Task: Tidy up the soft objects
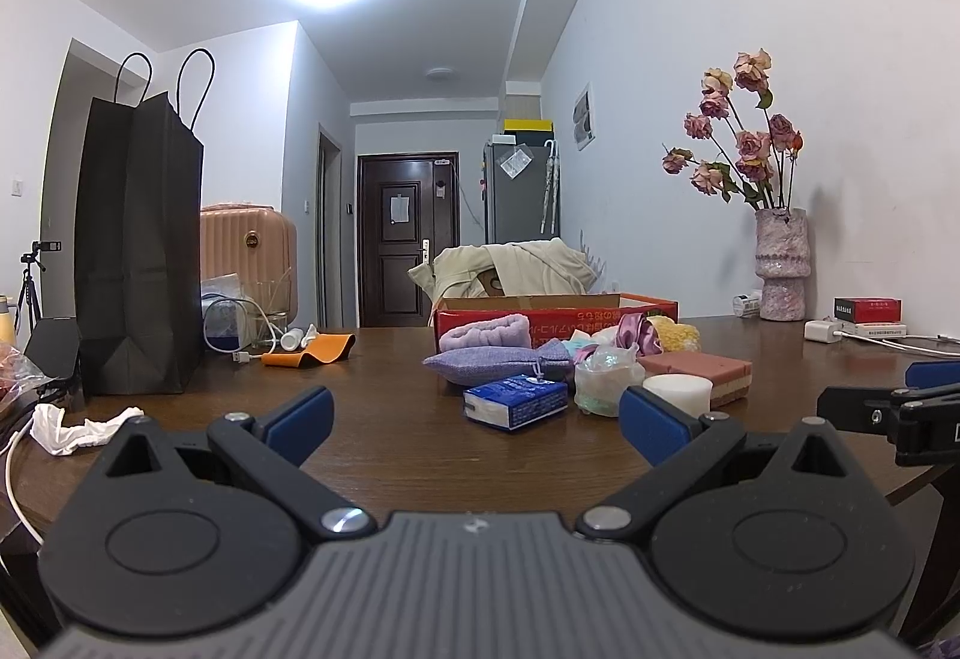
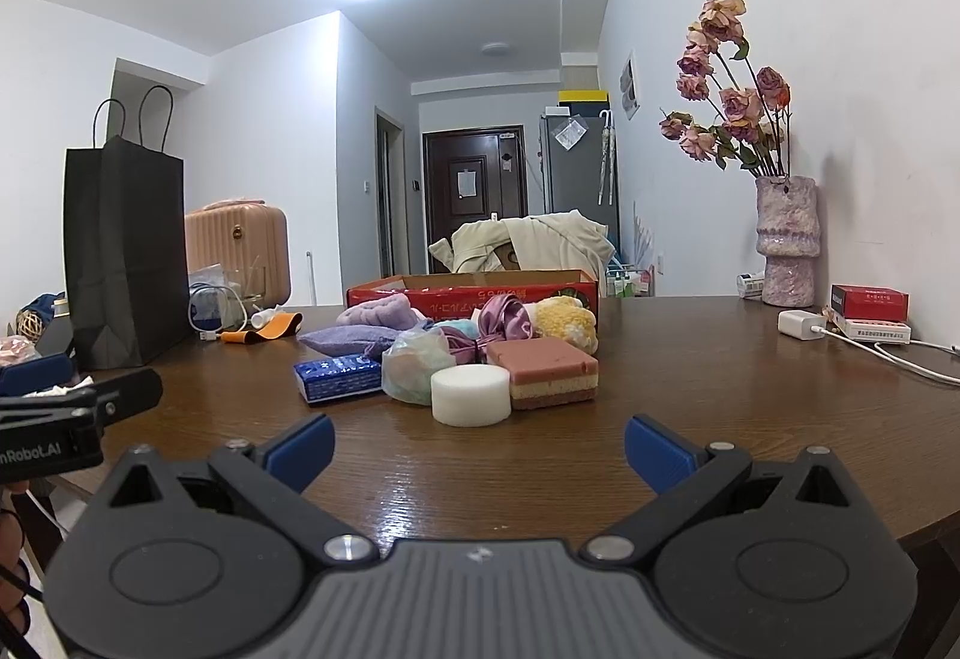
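Soft pile heaped before shallow red cardboard box (image 2: 474,292) mid-worktop (image 2: 690,395), presumably awaiting sorting. Left hand-held gripper (image 1: 477,416) and right hand-held gripper (image 2: 480,446) spread wide, empty, near edge.

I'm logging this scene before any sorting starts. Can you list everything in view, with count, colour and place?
foam cylinder: 1, white, front of the pile
layered sponge: 1, pink and tan, right of the cylinder
tissue pack: 1, blue, left front of the pile
plastic bag: 1, clear, greenish contents, pile centre
sachet pouch: 1, lavender, behind the tissue pack
rolled towel: 1, lilac, against the box
satin scrunchie: 1, mauve, pile rear
knitted puff: 1, yellow, rear right
cardboard box: 1, red, behind the pile
paper bag: 1, black, table left
vase of dried roses: 1, pink, by the wall
charger: 1, white, table right
table: 1, dark wood
left hand-held gripper: open, empty
right hand-held gripper: open, empty
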A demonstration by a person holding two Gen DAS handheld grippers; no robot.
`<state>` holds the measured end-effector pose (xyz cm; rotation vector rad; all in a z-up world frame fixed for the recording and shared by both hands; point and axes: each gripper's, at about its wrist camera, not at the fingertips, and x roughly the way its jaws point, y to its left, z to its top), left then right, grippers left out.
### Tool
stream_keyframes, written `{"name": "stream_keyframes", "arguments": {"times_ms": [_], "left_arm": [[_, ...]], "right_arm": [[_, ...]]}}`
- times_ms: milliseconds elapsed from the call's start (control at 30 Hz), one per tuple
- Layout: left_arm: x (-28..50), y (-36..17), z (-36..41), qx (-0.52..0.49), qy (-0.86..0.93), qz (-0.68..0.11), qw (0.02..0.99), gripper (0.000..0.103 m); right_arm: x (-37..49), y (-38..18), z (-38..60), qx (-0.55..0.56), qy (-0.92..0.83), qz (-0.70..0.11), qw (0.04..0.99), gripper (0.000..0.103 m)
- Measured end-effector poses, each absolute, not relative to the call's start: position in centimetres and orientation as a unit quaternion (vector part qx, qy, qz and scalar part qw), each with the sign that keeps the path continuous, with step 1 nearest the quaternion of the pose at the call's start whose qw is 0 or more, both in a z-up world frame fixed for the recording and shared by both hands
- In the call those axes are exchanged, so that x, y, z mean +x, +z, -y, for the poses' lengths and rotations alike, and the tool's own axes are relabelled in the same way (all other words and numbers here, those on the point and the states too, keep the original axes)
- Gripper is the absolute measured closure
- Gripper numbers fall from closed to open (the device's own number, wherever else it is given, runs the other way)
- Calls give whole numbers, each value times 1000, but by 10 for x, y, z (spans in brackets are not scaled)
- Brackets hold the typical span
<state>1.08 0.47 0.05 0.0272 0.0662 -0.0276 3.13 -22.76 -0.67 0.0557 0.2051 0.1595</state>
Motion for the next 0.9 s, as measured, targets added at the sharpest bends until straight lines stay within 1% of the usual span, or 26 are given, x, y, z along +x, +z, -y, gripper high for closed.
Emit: {"name": "stream_keyframes", "arguments": {"times_ms": [900], "left_arm": [[13, -1, -6, 14, -19, -43, 999, 0]], "right_arm": [[31, -8, 229, 32, 79, -106, 991, 0]]}}
